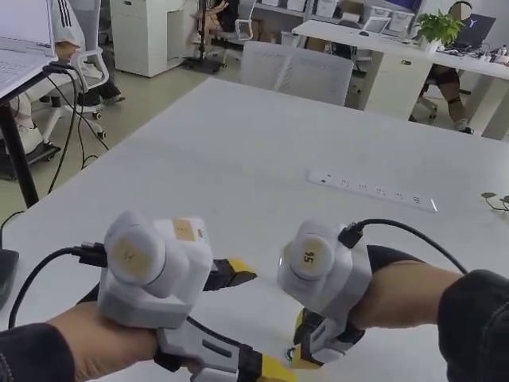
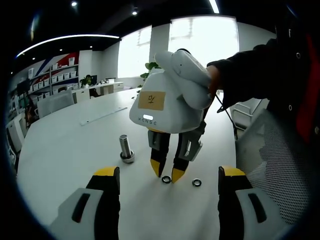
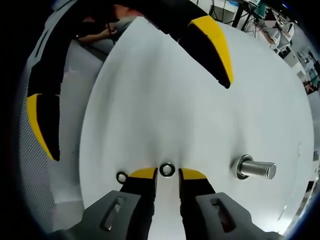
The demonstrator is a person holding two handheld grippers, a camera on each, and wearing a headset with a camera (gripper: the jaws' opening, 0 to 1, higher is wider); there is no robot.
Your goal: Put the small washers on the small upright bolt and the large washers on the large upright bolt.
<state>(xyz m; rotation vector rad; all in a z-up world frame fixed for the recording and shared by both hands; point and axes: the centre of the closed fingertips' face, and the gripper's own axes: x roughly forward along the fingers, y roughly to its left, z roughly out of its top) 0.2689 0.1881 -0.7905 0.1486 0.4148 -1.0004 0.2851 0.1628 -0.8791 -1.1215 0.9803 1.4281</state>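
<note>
An upright silver bolt stands head-down on the white table; in the right gripper view the bolt lies right of my jaws. Two small dark washers lie flat beside it. One washer sits just between the tips of my right gripper, which points straight down at the table, open by a narrow gap. The other washer lies just outside one fingertip. My left gripper is wide open and empty, aimed at the right gripper and both washers. In the head view both grippers hover at the table's near edge.
A white power strip lies further out on the table, with bare tabletop between it and the grippers. A grey chair stands at the far edge. A desk with cables is to the left.
</note>
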